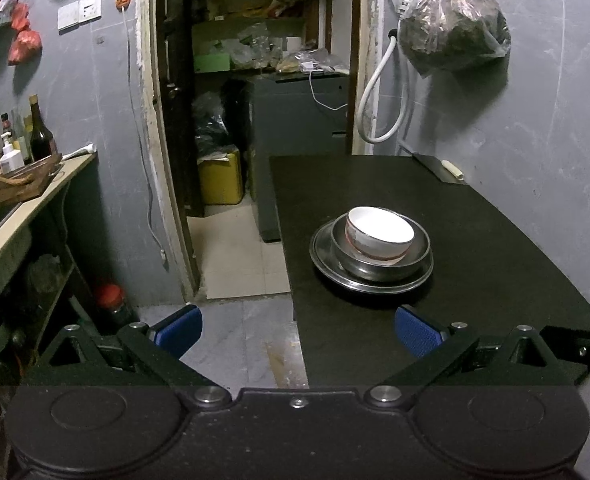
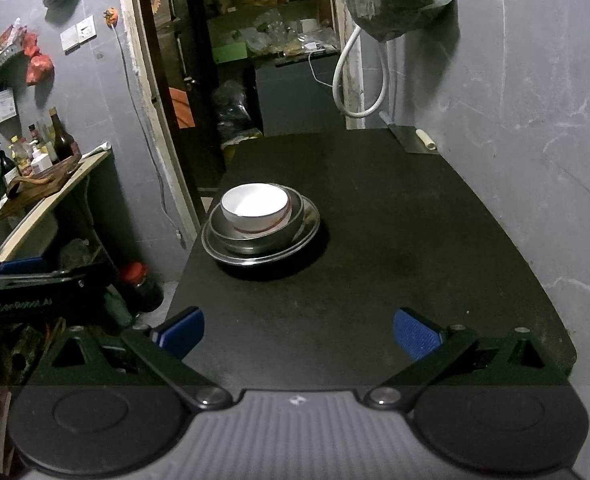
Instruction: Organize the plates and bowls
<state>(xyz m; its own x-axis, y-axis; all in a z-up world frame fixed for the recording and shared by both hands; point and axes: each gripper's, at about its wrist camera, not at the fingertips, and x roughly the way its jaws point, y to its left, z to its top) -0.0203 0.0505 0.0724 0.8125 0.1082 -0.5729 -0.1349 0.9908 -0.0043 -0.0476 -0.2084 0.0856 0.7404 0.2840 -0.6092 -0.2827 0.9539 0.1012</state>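
The left gripper (image 1: 298, 332) is being held low at the near edge of the black desk (image 1: 495, 240), its jaws spread wide with nothing between them. The right gripper (image 2: 299, 332) is being held over the desk's near part, jaws likewise spread and empty. Farther on, a white bowl (image 1: 379, 236) is being carried inside a steel bowl (image 1: 375, 268), which is being carried by a steel plate (image 1: 323, 258); the stack is sitting toward the desk's left side, well apart from both grippers. At the far right corner, a cleaver (image 2: 411, 140) is lying by the wall. Above it, a filled plastic bag (image 1: 455, 24) is hanging.
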